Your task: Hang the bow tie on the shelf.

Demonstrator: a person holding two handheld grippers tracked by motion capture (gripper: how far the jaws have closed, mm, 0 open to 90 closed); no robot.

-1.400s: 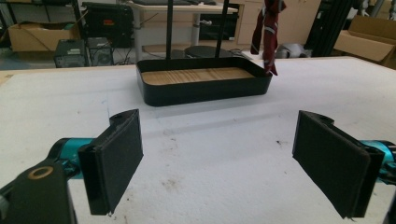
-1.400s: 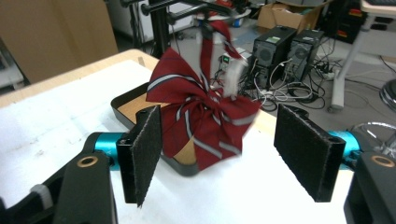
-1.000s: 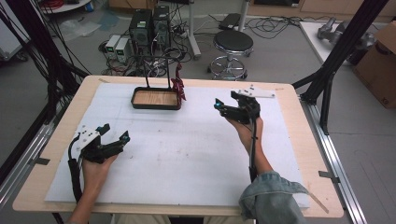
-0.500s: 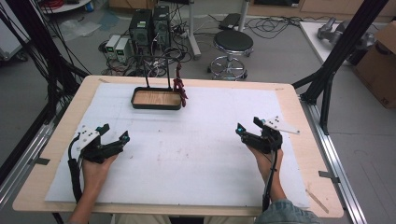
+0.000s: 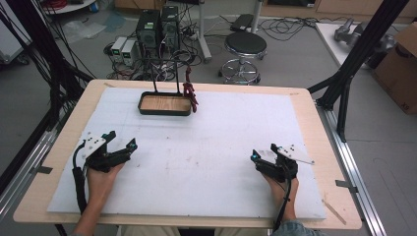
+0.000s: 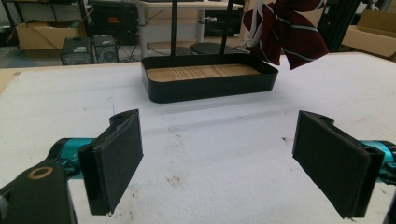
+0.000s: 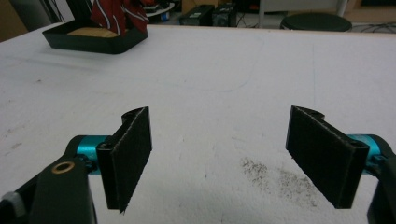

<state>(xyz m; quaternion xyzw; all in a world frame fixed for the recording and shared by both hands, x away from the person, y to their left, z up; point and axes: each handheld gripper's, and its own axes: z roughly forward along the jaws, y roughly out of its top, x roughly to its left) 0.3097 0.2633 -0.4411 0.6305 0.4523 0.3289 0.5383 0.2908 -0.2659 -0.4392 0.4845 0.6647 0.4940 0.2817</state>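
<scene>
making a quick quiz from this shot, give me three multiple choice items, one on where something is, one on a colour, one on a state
1. Where does the black tray sit on the table?
A. at the far edge, left of centre
B. at the near edge by the right gripper
C. in the middle between the two grippers

2. What colour is the cloth hanging beside the tray?
A. plain yellow
B. dark red with pale stripes
C. bright green

3. How do the left gripper and right gripper stand?
A. both shut on the cloth
B. left shut, right open
C. both open and holding nothing

Answers: 1 A, the high view shows the tray far from both hands. 2 B, the left gripper view shows the red striped fabric. 3 C, each gripper view shows its jaws wide apart over bare table.
</scene>
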